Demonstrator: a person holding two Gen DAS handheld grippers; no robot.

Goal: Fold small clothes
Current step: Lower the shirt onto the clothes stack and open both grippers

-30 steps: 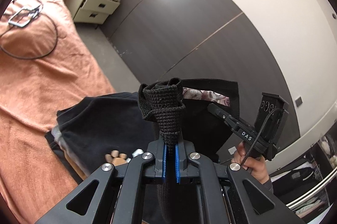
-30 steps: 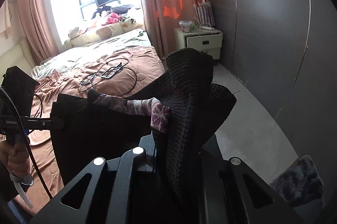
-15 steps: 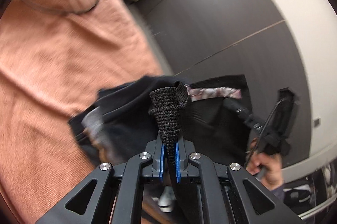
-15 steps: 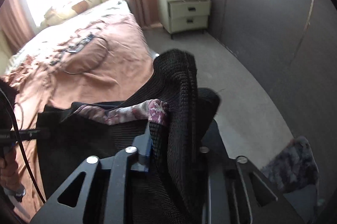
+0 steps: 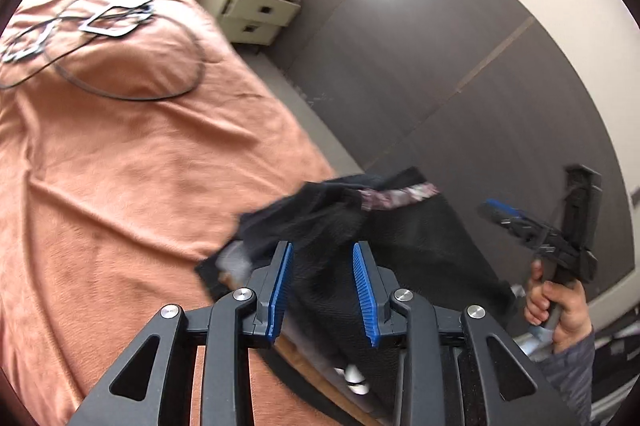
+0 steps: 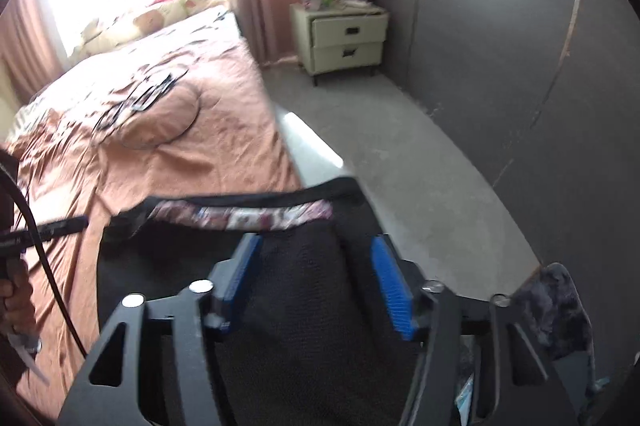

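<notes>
A bed [image 5: 132, 161] under a rust-orange fleece cover fills the left of both views, its surface rumpled. A dark grey panelled wardrobe wall [image 5: 460, 73] runs along the right, with grey floor [image 6: 400, 161] between the two. A cream two-drawer nightstand [image 6: 344, 39] stands in the far corner, cluttered on top; the items are too blurred to name. A thin dark cable [image 5: 132, 93] loops across the cover beside flat white-edged objects.

The task's thing, a black knit garment [image 5: 420, 238] with a floral purple-and-white waistband [image 5: 396, 194], lies over the bed's near corner, on other dark folded clothing.

The left gripper [image 5: 322, 260] is opening: its blue ribbed pads [image 5: 280, 290] stand narrowly apart, cloth lying between them without being pressed. The right gripper [image 6: 316, 256] is likewise opening, blue pads clear of the coarse-knit fabric between them. A bare hand [image 5: 560, 306] grips its handle, seen from the left wrist.
</notes>
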